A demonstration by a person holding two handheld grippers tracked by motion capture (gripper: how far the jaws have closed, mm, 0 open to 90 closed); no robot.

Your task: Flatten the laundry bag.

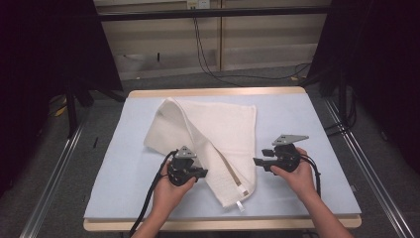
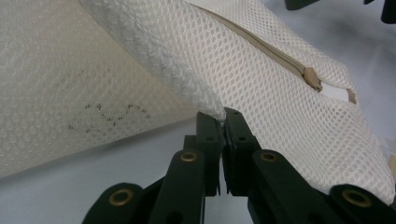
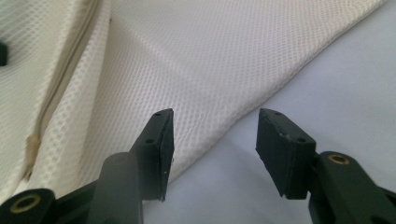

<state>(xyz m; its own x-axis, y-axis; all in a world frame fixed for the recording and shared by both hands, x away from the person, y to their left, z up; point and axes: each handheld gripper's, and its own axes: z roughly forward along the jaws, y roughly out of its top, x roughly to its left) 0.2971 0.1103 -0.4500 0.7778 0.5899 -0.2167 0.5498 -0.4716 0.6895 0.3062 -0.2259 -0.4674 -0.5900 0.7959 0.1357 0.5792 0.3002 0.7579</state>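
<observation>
Where the pale blue bench (image 1: 138,171) is carrying it, a cream mesh laundry bag (image 1: 218,126) is lying partly folded, its left flap turned over toward the near right so that a long diagonal fold is running from the far left corner down to the near edge. Seen from the left gripper view, the fabric (image 2: 280,98) is showing an open honeycomb weave, soft and slightly padded along the folded rim. A beige zipper (image 2: 261,49) is running along one edge, ending in a small tan pull (image 2: 312,78) beside a white tab (image 2: 337,92). Faint dark marks (image 2: 107,116), perhaps writing, are showing through the mesh at the left of that view, but they are too smudged to read. A small white tag (image 1: 240,205) is sticking out at the bag's near corner; no print on it can be made out.

The left gripper (image 2: 223,122) is holding its fingers pressed together on the folded rim of the bag, pinching a bit of mesh between them. The right gripper (image 3: 212,140) is hovering just beside the bag's right edge, its fingers standing partly apart with nothing between them, above bare bench at the cloth's border.
</observation>
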